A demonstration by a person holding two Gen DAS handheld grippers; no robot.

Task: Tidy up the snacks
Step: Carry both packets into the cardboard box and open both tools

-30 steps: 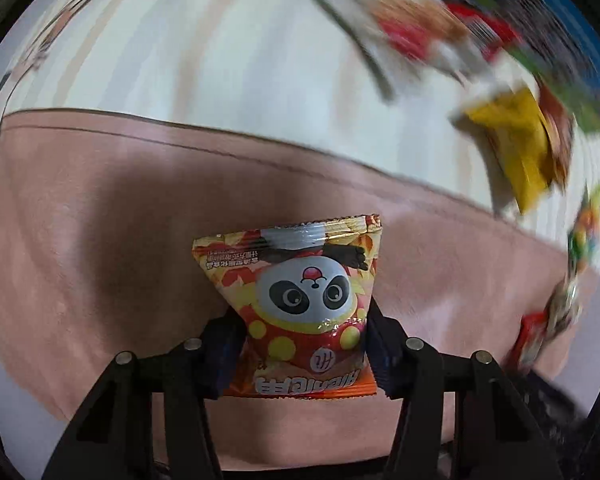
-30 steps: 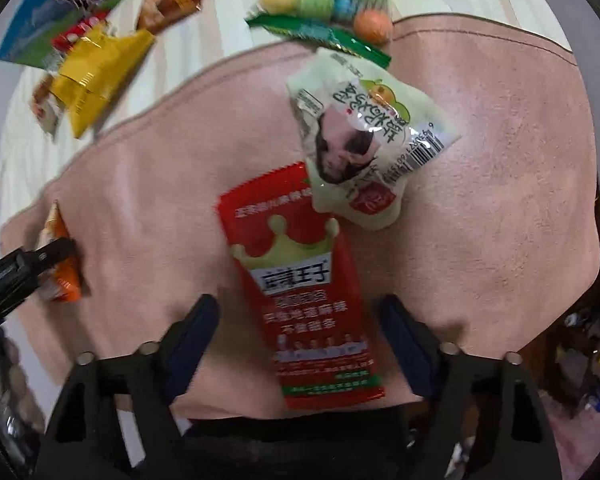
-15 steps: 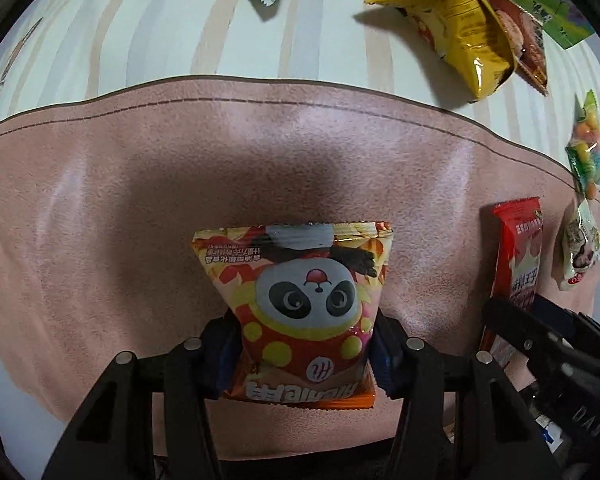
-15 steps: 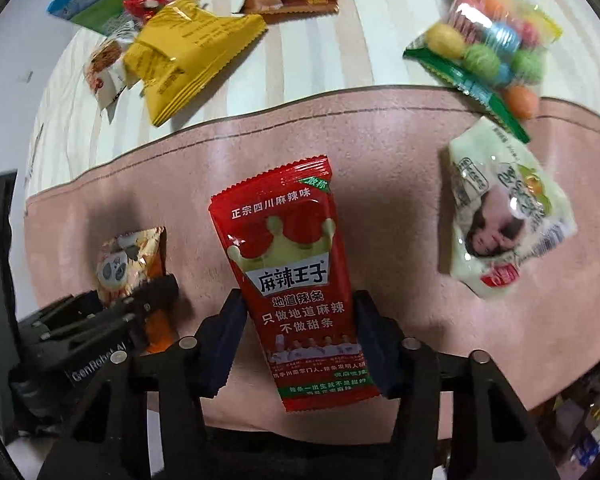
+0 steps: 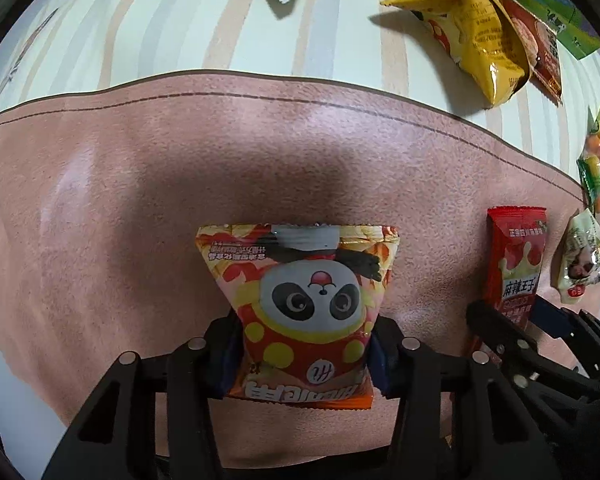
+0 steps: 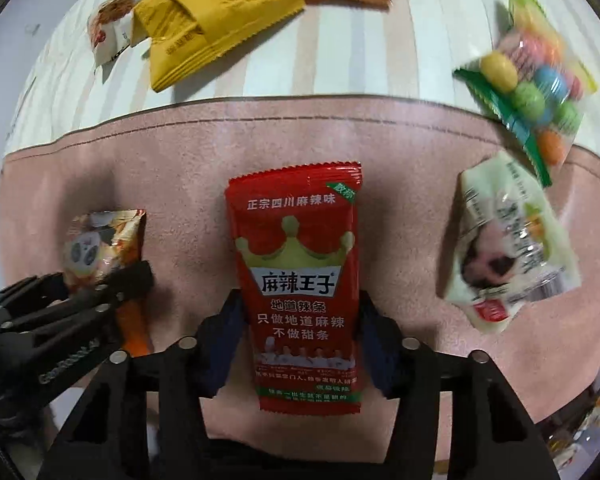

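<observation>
Both tools have slid over the pink mat. Left tool is closing on the panda packet at lower centre; right tool is closing on the red packet.

Both wrist cameras look straight down, close over the pink mat — left view beside right. Shared ground: panda packet and red packet — each appears in both.
</observation>
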